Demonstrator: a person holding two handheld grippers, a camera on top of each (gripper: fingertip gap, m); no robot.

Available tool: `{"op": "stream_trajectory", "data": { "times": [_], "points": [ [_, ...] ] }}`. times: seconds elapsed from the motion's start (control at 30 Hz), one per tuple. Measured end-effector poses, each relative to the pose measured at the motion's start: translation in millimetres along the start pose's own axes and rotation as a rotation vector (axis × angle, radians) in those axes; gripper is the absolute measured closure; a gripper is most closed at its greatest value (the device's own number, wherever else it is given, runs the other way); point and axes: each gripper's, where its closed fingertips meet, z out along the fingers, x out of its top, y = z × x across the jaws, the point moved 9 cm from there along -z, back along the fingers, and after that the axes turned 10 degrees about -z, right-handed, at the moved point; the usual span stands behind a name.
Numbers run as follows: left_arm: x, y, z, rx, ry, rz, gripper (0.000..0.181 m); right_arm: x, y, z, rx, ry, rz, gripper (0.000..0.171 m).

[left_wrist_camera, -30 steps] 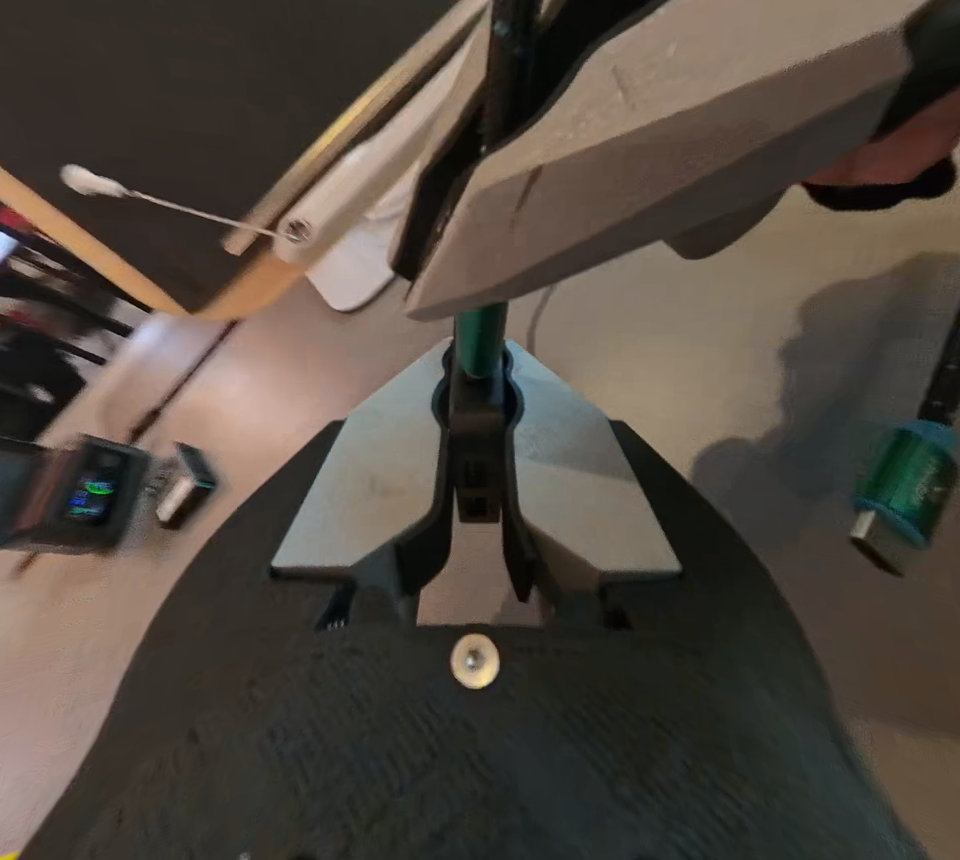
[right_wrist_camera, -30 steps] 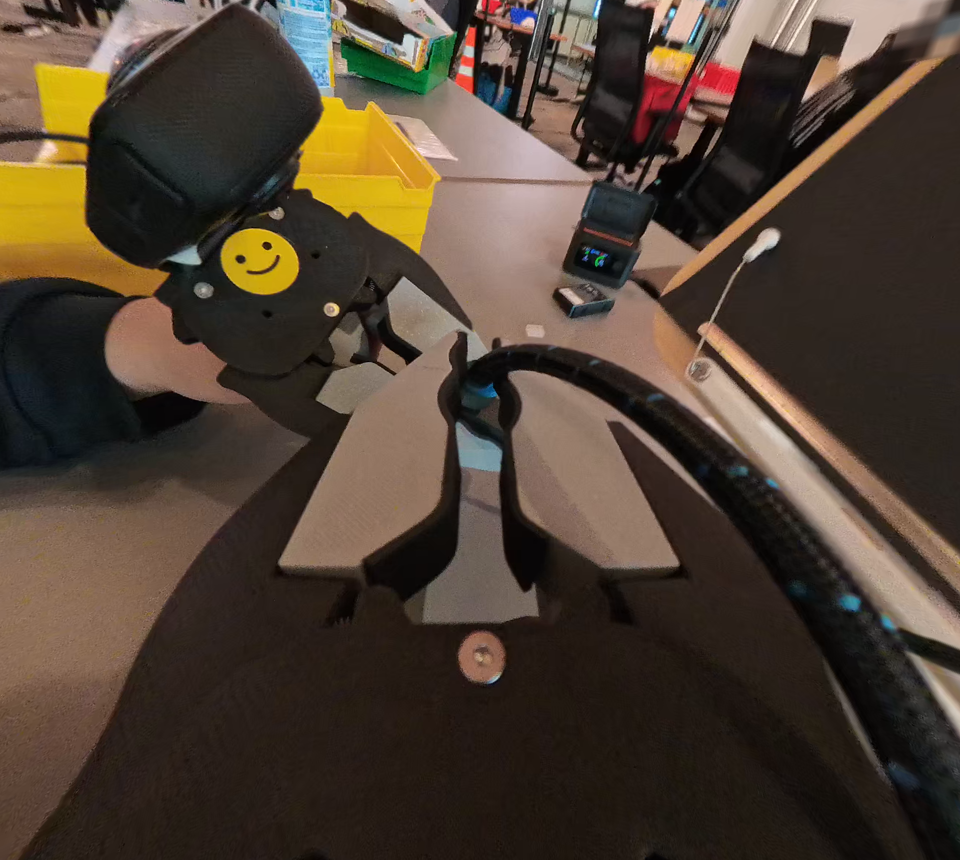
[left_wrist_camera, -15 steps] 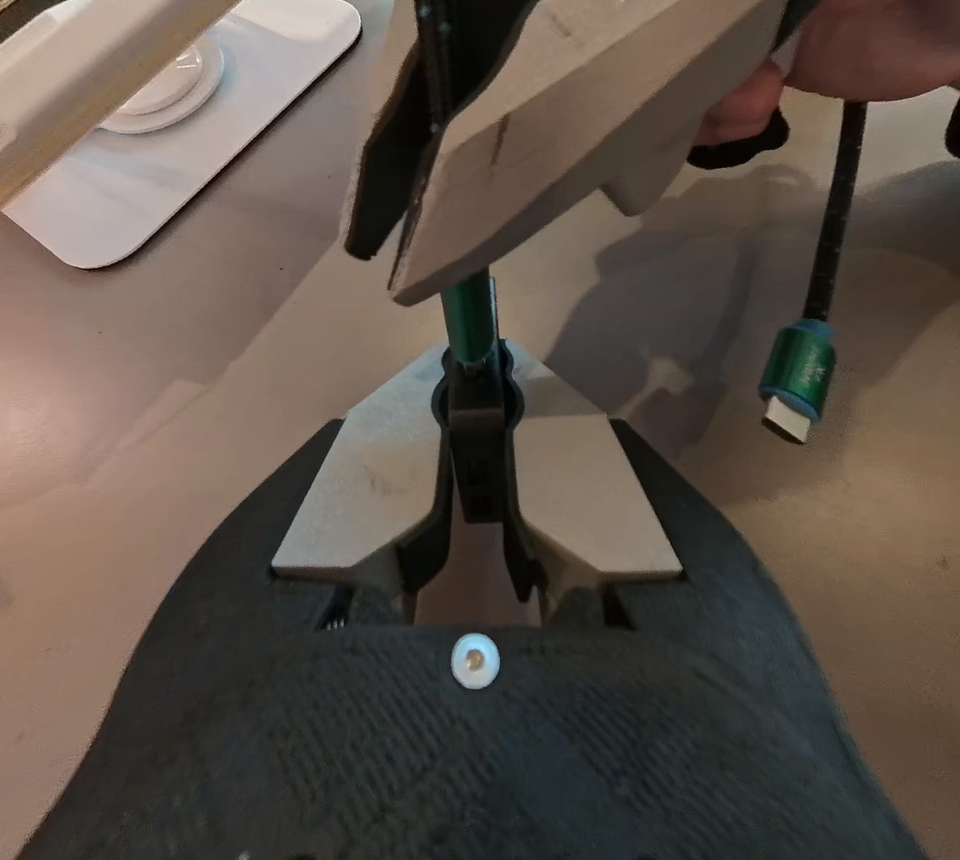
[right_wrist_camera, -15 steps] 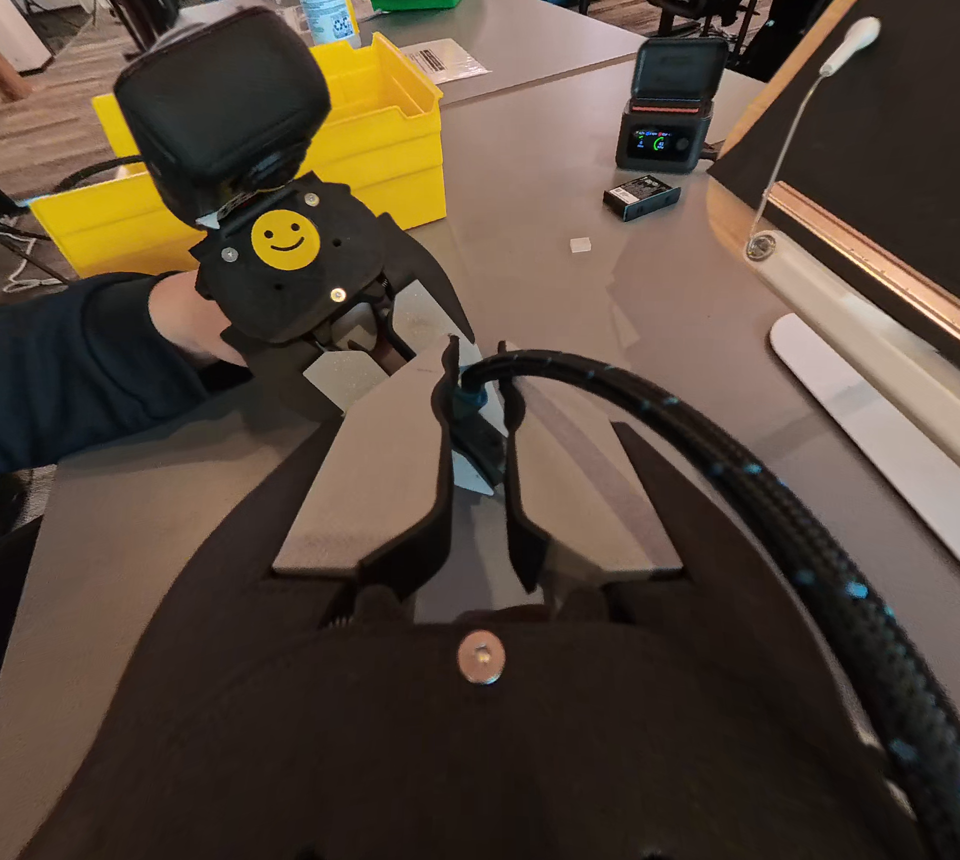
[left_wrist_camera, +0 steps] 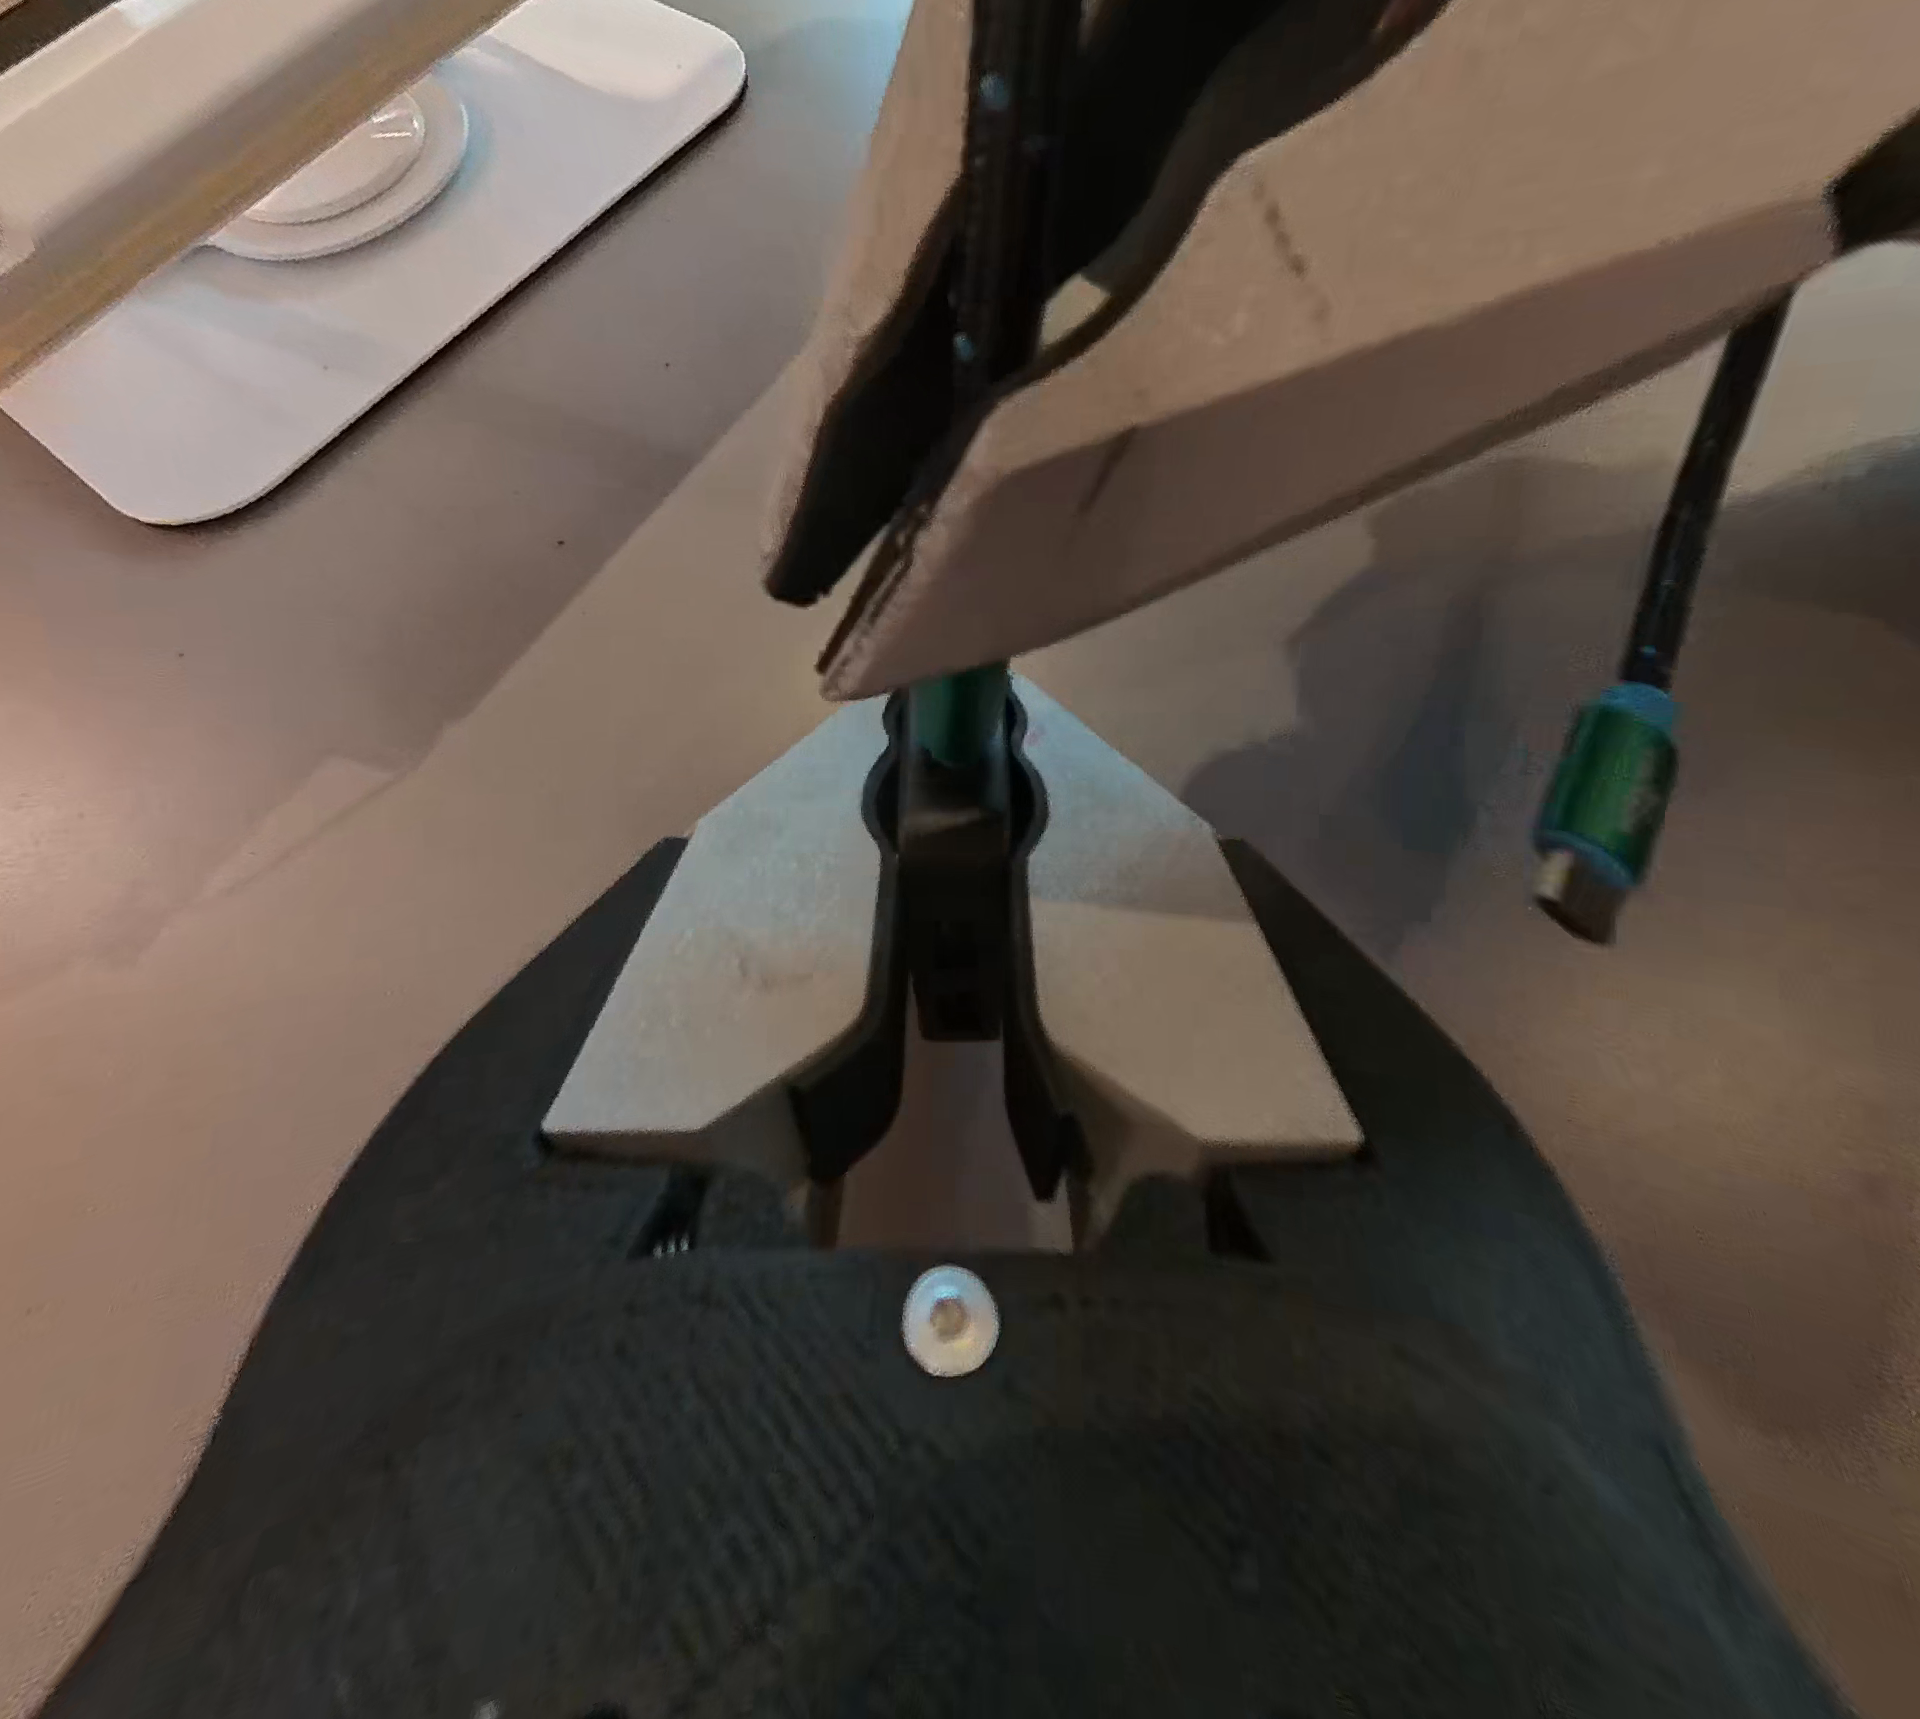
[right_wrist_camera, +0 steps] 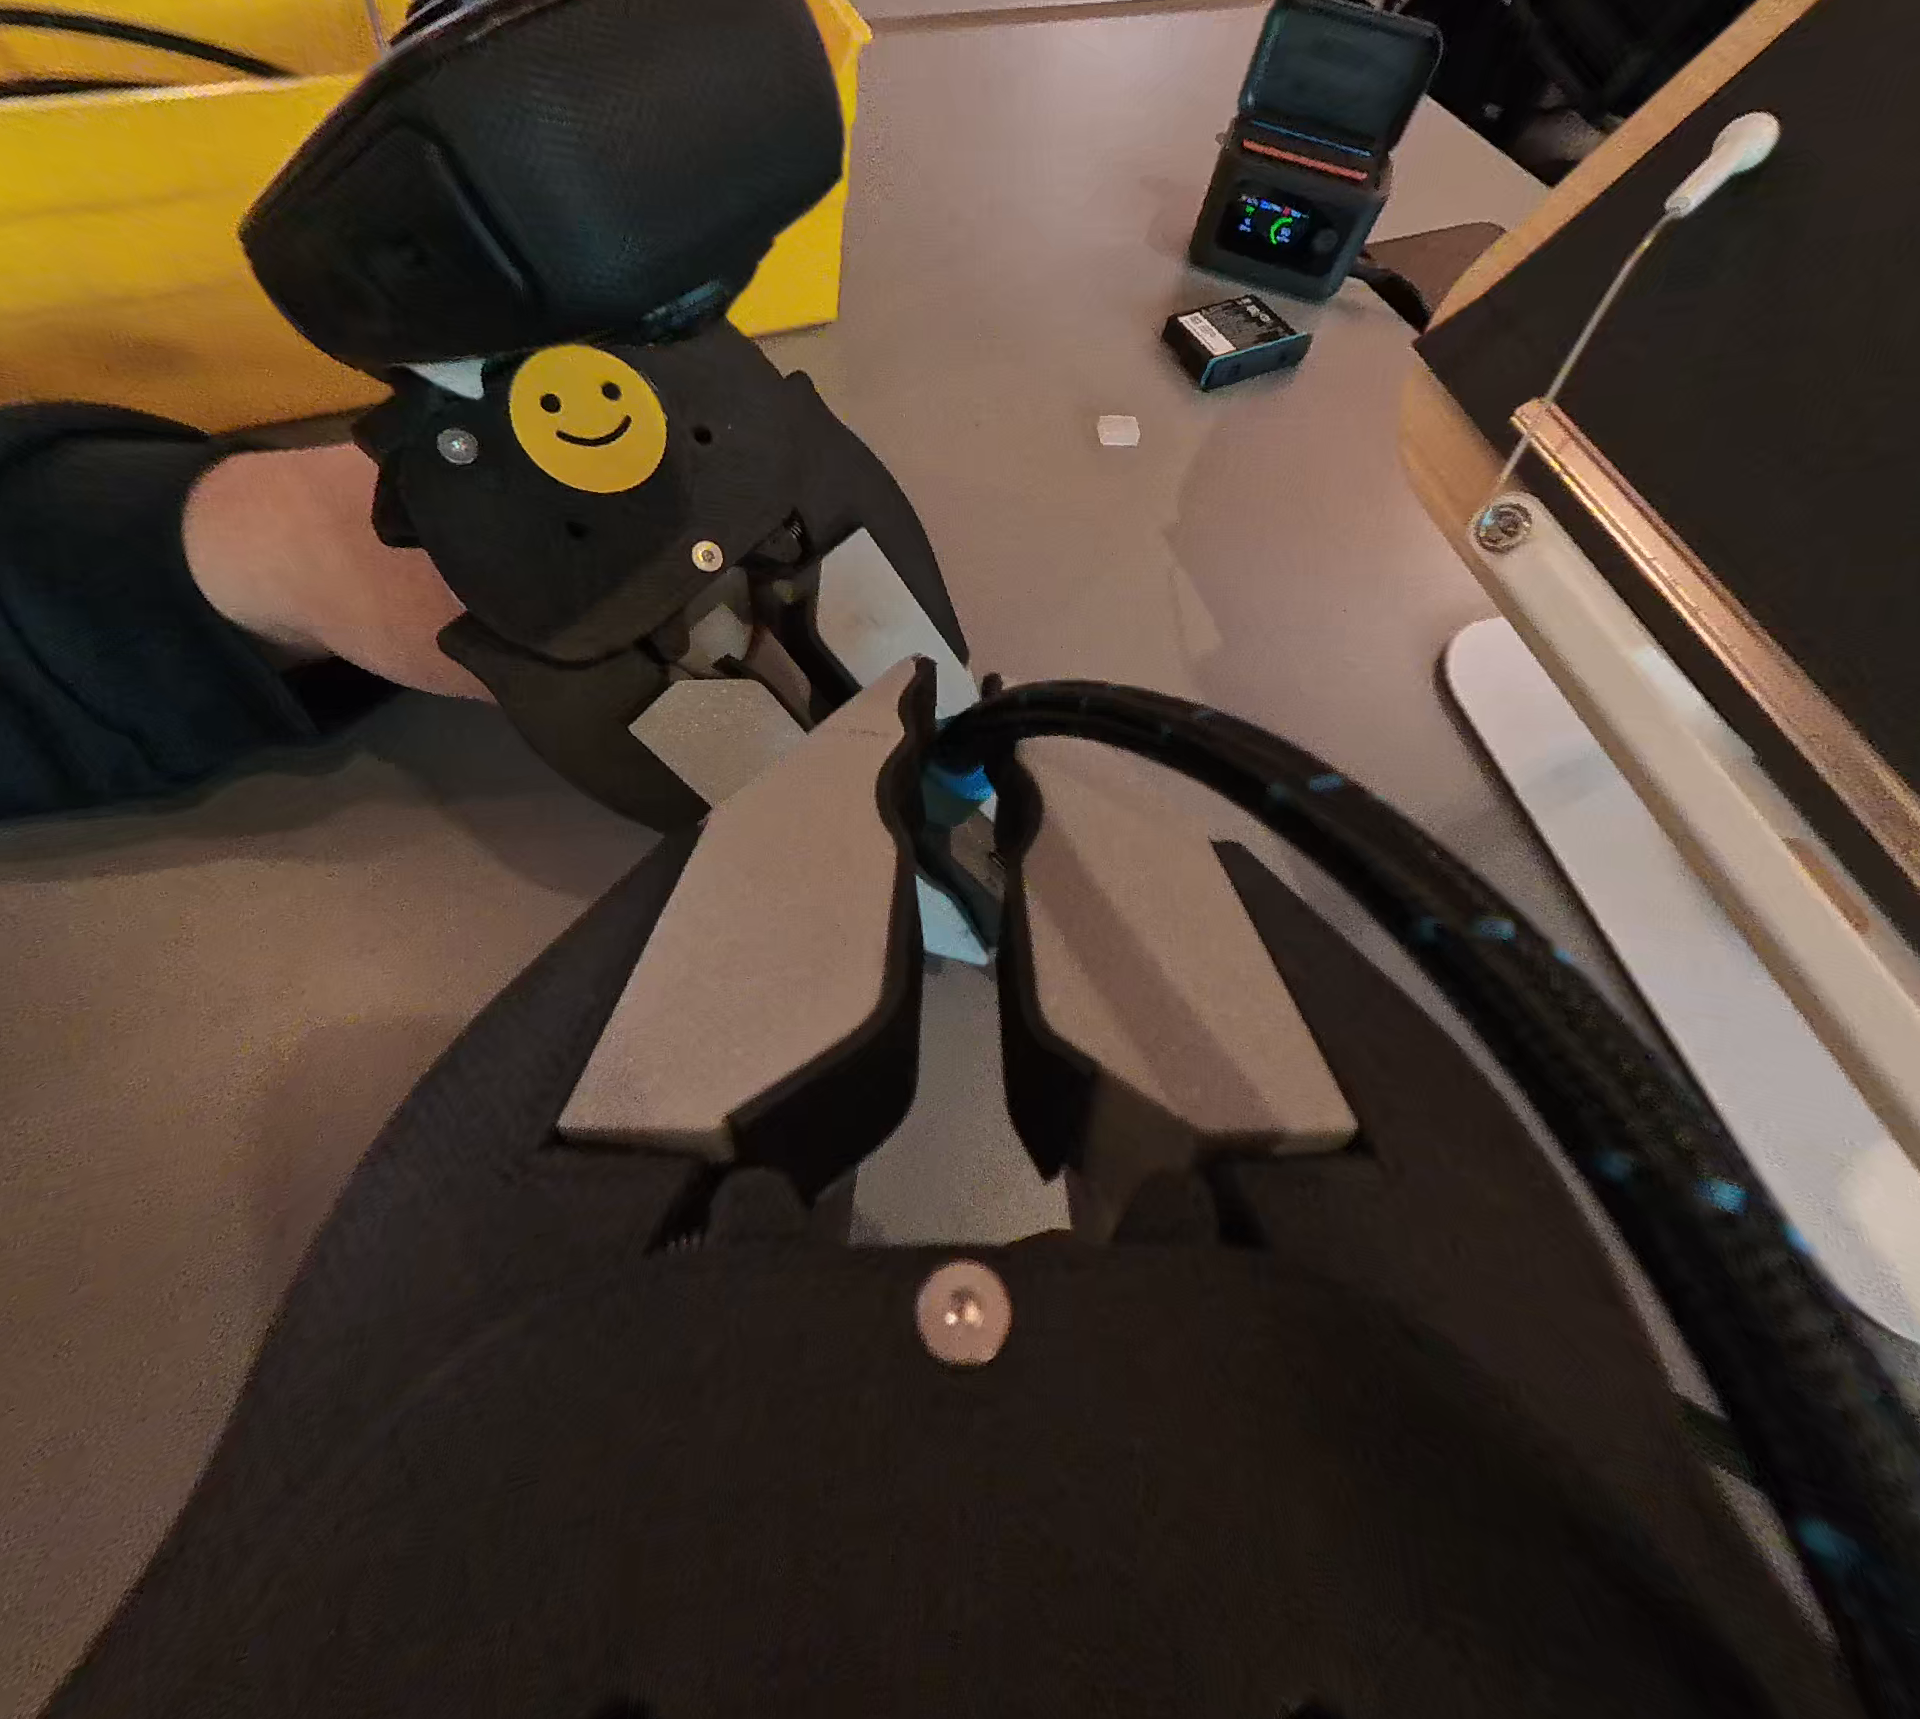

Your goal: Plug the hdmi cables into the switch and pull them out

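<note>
In the left wrist view my left gripper (left_wrist_camera: 954, 734) is shut on a small black HDMI switch (left_wrist_camera: 951, 921), held above the table. A green-shelled HDMI plug (left_wrist_camera: 961, 719) sits in the switch's far end. My right gripper (left_wrist_camera: 831, 620) reaches down from above, shut on that plug's black braided cable (left_wrist_camera: 1013, 111). A second green plug (left_wrist_camera: 1605, 796) hangs free on its cable at the right. In the right wrist view my right gripper (right_wrist_camera: 954, 713) is shut on the plug (right_wrist_camera: 956, 791). The left gripper's black body (right_wrist_camera: 582, 464) meets it from the left.
A white monitor stand base (left_wrist_camera: 343, 246) lies at the left, and it also shows in the right wrist view (right_wrist_camera: 1662, 890) under a dark monitor (right_wrist_camera: 1766, 267). A yellow bin (right_wrist_camera: 125, 215) stands behind the left gripper. A small charging case (right_wrist_camera: 1299, 215) and a battery (right_wrist_camera: 1231, 339) sit farther back.
Both grippers kept their grips and tilted down toward the table. The right gripper has closed in on the left gripper's tips. The loose green plug swung slightly.
</note>
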Motion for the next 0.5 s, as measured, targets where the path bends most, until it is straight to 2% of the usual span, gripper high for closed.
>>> {"op": "stream_trajectory", "data": {
  "times": [0.03,0.2,0.5],
  "points": [
    [-0.1,-0.3,-0.1,-0.001,0.001,-0.009,0.170,-1.9,0.8,0.5,0.009,0.027,0.018,0.164],
    [-0.4,-0.9,-1.0,-0.018,0.000,-0.033,0.170,-17.5,5.3,-0.8,0.063,0.169,0.165,0.164],
    [0.1,-0.4,-1.5,0.062,0.002,0.020,0.170,-10.2,-6.3,3.1,-0.052,0.122,-0.003,0.164]
  ]
}}
